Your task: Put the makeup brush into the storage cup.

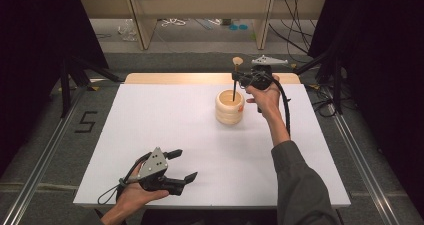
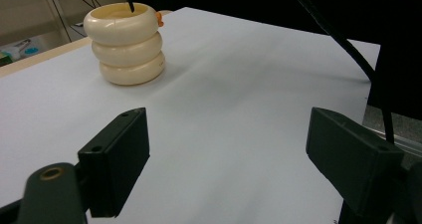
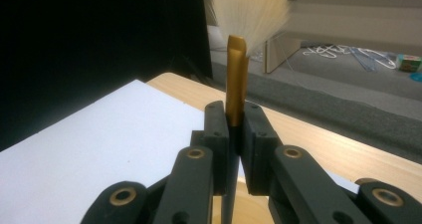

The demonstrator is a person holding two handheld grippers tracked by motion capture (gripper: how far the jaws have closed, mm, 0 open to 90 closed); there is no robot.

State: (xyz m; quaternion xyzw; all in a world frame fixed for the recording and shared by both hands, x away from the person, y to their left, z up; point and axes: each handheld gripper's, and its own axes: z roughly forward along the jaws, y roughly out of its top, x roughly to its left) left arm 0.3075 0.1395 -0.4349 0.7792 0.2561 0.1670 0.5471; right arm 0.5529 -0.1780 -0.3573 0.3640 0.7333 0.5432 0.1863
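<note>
High view, right claw [image 1: 235, 76] clamping brush [image 1: 235, 80] (upright)

Matt white sheet [image 1: 165, 130], paper-like, over pale wood table [image 1: 165, 78]; holder [image 2: 127, 44] of smooth cream rings, faintly glossy, perhaps plastic; brush [image 3: 236, 87] with shiny gold metal ferrule, soft pale bristles, dark handle; right gripper [image 3: 235, 134] in matt black plastic with brass-toned rivets

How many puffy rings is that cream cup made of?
3, stacked on the cream cup: one at the bottom on the white table, one in the middle, one on top forming the rim. None look hidden.
</note>
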